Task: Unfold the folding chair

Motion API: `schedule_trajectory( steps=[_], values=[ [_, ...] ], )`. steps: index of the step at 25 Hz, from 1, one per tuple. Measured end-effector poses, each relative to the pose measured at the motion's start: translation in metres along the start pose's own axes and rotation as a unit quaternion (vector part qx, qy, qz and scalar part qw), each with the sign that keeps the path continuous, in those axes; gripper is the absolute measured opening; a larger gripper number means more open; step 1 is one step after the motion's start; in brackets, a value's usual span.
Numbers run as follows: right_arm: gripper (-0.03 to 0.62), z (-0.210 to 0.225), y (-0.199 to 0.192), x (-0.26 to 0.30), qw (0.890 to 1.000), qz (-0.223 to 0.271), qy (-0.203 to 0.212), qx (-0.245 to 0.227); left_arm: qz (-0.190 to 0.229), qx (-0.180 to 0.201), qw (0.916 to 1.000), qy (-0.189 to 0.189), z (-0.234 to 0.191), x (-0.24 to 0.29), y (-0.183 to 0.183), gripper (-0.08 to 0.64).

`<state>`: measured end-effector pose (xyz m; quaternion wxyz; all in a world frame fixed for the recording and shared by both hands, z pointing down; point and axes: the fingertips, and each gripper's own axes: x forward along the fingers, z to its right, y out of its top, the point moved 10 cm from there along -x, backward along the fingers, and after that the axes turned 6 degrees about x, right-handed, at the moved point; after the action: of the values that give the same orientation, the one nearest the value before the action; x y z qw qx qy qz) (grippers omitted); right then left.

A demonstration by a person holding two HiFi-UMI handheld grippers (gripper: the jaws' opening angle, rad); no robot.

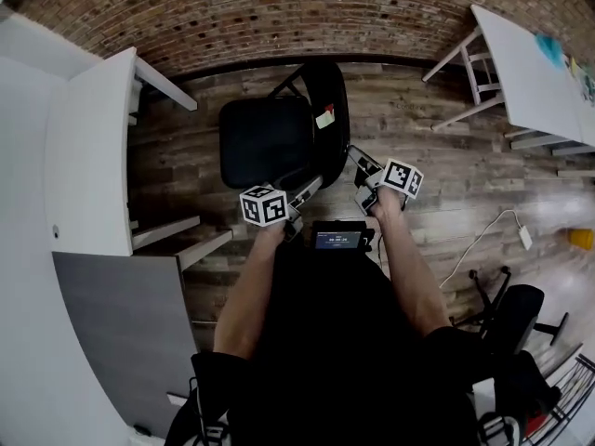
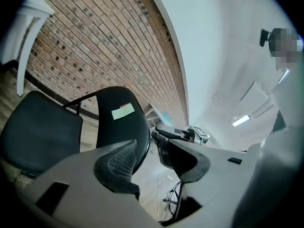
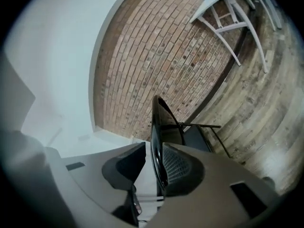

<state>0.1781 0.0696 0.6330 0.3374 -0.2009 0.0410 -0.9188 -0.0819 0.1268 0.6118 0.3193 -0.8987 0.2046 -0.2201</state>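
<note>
The folding chair (image 1: 265, 142) stands on the floor near its brick-wall edge. Its backrest (image 3: 158, 127) edge runs upright through the clamped right tongs (image 3: 153, 167). The left tongs (image 2: 152, 158), apart and empty, hang just beside it.

Open floor (image 1: 418, 184) right of the chair (image 1: 265, 142); hemmed on its left by a white surface (image 1: 93, 156), behind by a brick wall (image 1: 279, 17).

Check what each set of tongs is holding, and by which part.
Right tongs clamp the folding chair by its backrest edge. Left tongs are open, holding nothing.
</note>
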Motion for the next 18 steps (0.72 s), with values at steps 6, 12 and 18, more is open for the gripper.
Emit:
schedule_trajectory(
  steps=[6, 12, 18],
  values=[
    [0.117, -0.005, 0.007, -0.045, 0.997, 0.005, 0.08, 0.017, 0.054, -0.003, 0.9984, 0.018, 0.044, -0.023, -0.025, 0.219],
    [0.117, -0.024, -0.011, -0.069, 0.988, -0.01, 0.155, 0.005, 0.103, -0.018, 0.994, 0.03, 0.065, -0.056, -0.034, 0.219],
    [0.117, -0.041, -0.027, -0.1, 0.983, -0.001, 0.185, -0.005, 0.135, -0.011, 0.9906, 0.018, 0.078, -0.077, -0.018, 0.219]
  ],
)
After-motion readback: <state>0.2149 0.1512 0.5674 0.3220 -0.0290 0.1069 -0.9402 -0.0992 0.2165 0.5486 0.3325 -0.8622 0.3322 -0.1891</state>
